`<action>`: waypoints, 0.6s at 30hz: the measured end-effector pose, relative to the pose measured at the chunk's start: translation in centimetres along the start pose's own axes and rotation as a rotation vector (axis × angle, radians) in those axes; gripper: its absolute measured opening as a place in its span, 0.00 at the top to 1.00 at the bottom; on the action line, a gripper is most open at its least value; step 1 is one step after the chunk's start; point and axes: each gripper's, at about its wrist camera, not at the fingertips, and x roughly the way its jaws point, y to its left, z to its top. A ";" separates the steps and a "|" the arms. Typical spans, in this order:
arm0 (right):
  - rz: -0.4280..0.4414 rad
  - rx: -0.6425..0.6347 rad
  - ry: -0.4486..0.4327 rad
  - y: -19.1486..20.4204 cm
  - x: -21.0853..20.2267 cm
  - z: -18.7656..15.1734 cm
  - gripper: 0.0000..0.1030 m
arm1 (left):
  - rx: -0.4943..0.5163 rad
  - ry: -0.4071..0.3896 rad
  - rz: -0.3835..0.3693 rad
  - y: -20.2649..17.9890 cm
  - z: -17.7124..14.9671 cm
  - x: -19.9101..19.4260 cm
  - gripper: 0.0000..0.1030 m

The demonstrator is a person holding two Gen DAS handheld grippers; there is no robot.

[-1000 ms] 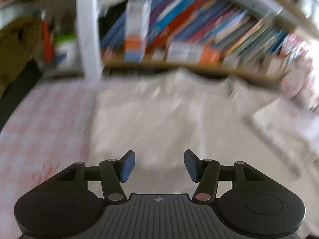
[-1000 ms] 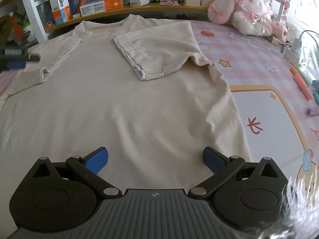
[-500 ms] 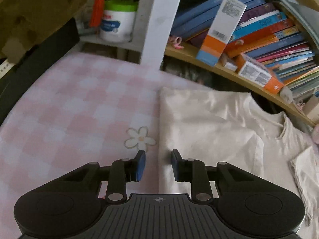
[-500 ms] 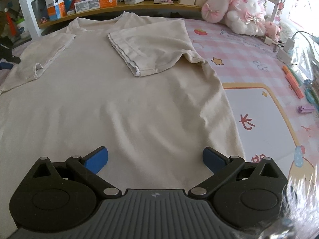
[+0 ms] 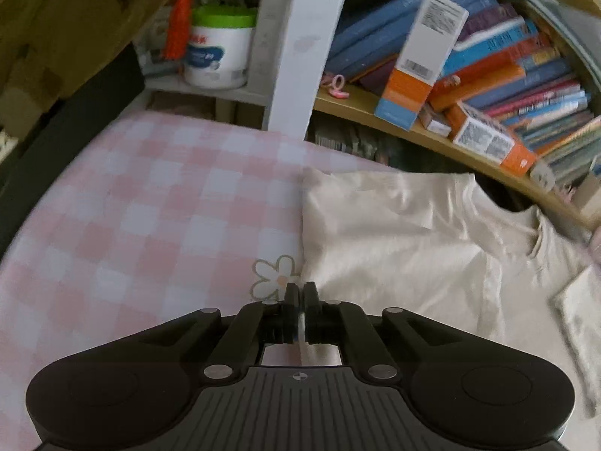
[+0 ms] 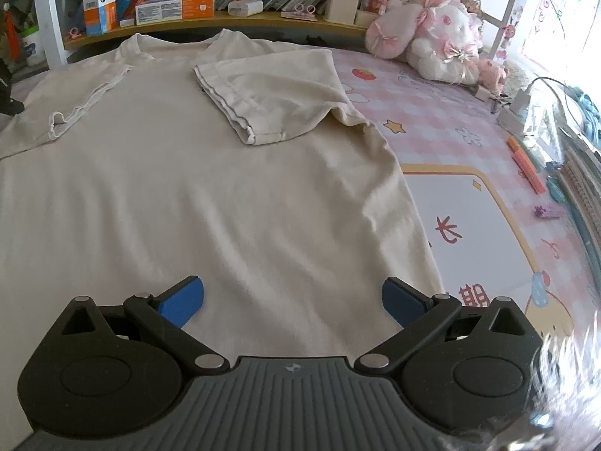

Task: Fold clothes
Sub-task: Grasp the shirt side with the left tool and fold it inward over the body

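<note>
Left wrist view: the left gripper [image 5: 300,297] is clenched tight at the left edge of the cream shirt [image 5: 394,248], on the pink checked sheet [image 5: 150,206]; whether cloth is pinched between its fingers cannot be told. Books [image 5: 526,75] fill the shelf behind.

Right wrist view: the right gripper [image 6: 293,297] is spread wide over the shirt [image 6: 188,188], gripping nothing. Both sleeves are folded inward. A plush toy [image 6: 439,37] sits beyond.
</note>
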 end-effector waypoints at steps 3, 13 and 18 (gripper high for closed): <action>-0.010 -0.006 0.001 0.3 -0.5 -0.1 0.01 | -0.003 -0.039 -0.023 0.4 -0.8 -1.8 0.95; 0.004 -0.022 -0.025 0.9 -2.6 -0.8 0.01 | 0.117 -0.091 -0.083 -1.7 -8.4 -10.2 0.78; 0.049 -0.023 -0.038 0.5 -3.8 -1.4 0.01 | 0.154 -0.098 -0.075 -3.4 -12.9 -14.5 0.63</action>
